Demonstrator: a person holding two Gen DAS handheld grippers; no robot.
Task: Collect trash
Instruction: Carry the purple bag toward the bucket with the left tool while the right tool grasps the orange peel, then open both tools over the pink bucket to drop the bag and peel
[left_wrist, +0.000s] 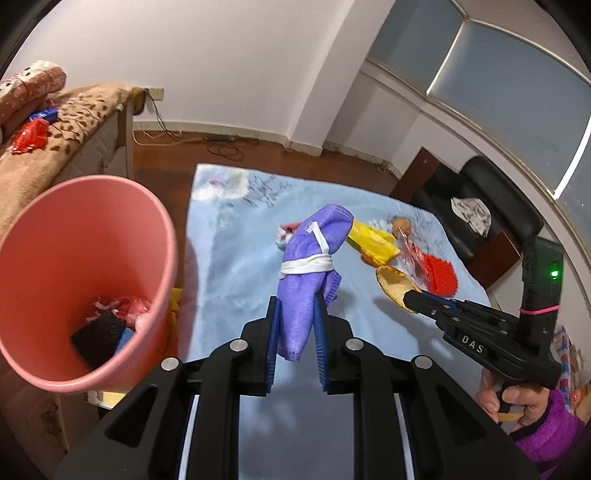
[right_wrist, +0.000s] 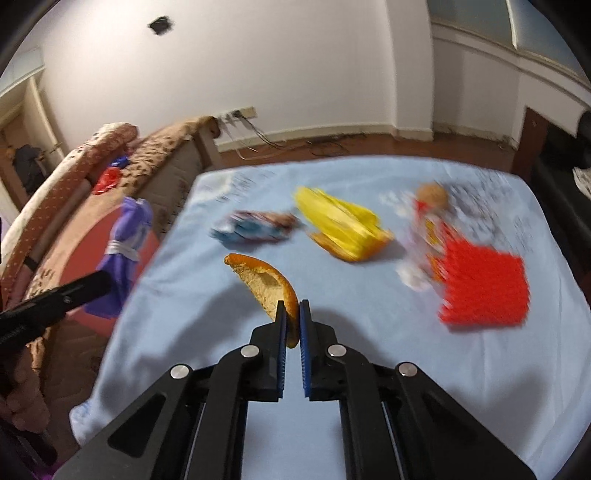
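**Two pieces lifted, bin not yet reached**

Purple cloth bundle (left_wrist: 310, 273), bound round the middle with a white band (left_wrist: 306, 266), pinched by its lower end between the blue pads of the left gripper (left_wrist: 297, 325); held upright in the air above the light blue sheet (left_wrist: 236, 258), just right of the pink bin (left_wrist: 85, 280). Not over the opening yet. Inside the bin: a dark sponge-like block (left_wrist: 99, 336) and some red and white wrappers (left_wrist: 122, 308).

Orange peel (right_wrist: 269, 288), curved, clamped at one tip by the right gripper (right_wrist: 293, 325), pads pressed nearly together on it; carried clear of the sheet, well right of the bin.

By the look of it, the carry-to-bin step for both pieces. Next move: swing the left gripper leftward over the bin mouth, then spread the pads so the bundle falls in; likely the same afterward with the peel, crossing over the sheet without clipping the other gripper.

Left on the sheet: a crumpled yellow bag (right_wrist: 343, 229) with another peel piece under its edge, a red spiky-edged square (right_wrist: 484, 288), a red and white wrapper (right_wrist: 424, 236) beside it, a blue and red packet (right_wrist: 255, 227), a small brown round thing (right_wrist: 431, 195) too blurred to name.

Further out: a brown patterned bed cover (left_wrist: 55, 147) behind the bin with red and blue wrappers lying on it, and a black armchair (left_wrist: 491, 206) to the right with a crumpled cloth on its seat.
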